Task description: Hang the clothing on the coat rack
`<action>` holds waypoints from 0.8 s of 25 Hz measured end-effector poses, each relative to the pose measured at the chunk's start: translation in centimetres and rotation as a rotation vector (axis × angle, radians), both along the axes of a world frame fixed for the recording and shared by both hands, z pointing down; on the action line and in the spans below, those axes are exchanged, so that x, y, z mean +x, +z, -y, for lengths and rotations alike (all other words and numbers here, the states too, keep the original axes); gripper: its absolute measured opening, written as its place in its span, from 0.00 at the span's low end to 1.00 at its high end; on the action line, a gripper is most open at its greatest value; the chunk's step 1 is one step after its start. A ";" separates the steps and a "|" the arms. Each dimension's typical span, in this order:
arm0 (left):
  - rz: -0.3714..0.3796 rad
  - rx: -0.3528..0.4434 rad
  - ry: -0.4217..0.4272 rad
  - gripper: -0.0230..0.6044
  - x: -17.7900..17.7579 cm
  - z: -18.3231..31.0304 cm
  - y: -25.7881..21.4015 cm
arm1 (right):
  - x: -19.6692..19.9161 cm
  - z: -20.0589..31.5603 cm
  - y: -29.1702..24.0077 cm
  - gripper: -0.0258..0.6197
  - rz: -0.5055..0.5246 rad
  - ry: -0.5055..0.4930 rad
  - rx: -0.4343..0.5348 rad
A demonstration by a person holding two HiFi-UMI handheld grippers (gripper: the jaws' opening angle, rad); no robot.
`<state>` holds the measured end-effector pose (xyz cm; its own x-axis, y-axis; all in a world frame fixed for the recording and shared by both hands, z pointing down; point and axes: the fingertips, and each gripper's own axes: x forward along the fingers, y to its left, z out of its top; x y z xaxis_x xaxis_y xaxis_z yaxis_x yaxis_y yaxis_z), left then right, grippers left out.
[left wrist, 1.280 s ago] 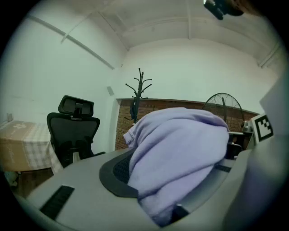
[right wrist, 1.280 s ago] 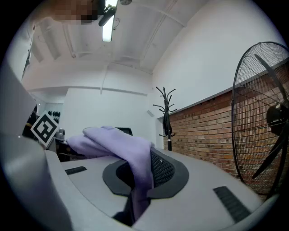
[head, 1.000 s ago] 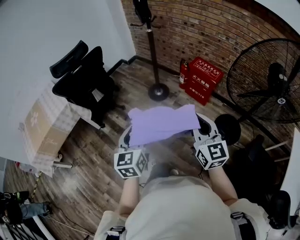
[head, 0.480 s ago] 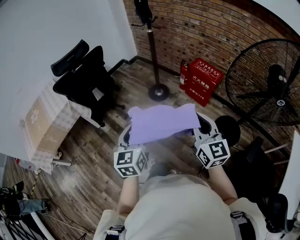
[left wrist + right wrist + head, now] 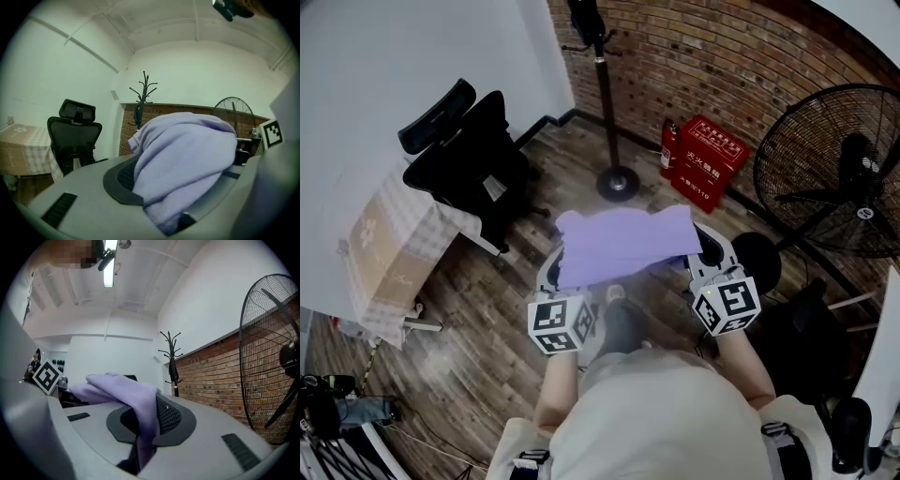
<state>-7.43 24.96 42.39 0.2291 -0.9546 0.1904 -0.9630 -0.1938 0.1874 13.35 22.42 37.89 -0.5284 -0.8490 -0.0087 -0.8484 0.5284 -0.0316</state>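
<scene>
Soft lilac garment (image 5: 623,246), rumpled, thickly folded

Bright ceiling light; fisheye-warped edges

An office-like studio room: office chair (image 5: 464,155) at left, coat rack (image 5: 605,94) by the far brick wall (image 5: 722,56), fan (image 5: 839,173) right.

Head view: coat rack (image 5: 602,94) top cropped by the upper edge, fan (image 5: 839,173) cropped at right. Purple garment (image 5: 619,246) hides the finger ends of left gripper (image 5: 555,274) and right gripper (image 5: 705,251). Dark item on rack too dim to identify.
</scene>
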 end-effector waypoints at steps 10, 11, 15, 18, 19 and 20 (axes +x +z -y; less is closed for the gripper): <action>0.000 0.000 0.025 0.21 -0.6 5.6 0.4 | -0.6 5.0 0.4 0.07 -0.006 0.019 -0.001; -0.007 0.000 0.029 0.21 -0.6 6.4 0.4 | -0.6 5.7 0.4 0.07 -0.006 0.022 -0.001; -0.025 0.002 0.040 0.21 -0.8 9.9 0.5 | -0.9 9.1 0.4 0.07 0.000 0.032 -0.001; -0.023 -0.004 0.050 0.21 -1.1 12.5 0.6 | -1.2 11.6 0.3 0.07 0.004 0.042 -0.005; -0.022 -0.006 0.052 0.21 -1.3 13.4 0.6 | -1.4 12.5 0.2 0.07 0.006 0.045 -0.006; -0.022 -0.007 0.053 0.21 -1.4 14.3 0.5 | -1.6 13.3 0.1 0.07 0.008 0.047 -0.008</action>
<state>-8.85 10.71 42.89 0.2840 -0.9394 0.1918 -0.9469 -0.2434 0.2101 11.79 9.08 38.03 -0.4880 -0.8728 -0.0059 -0.8720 0.4878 -0.0421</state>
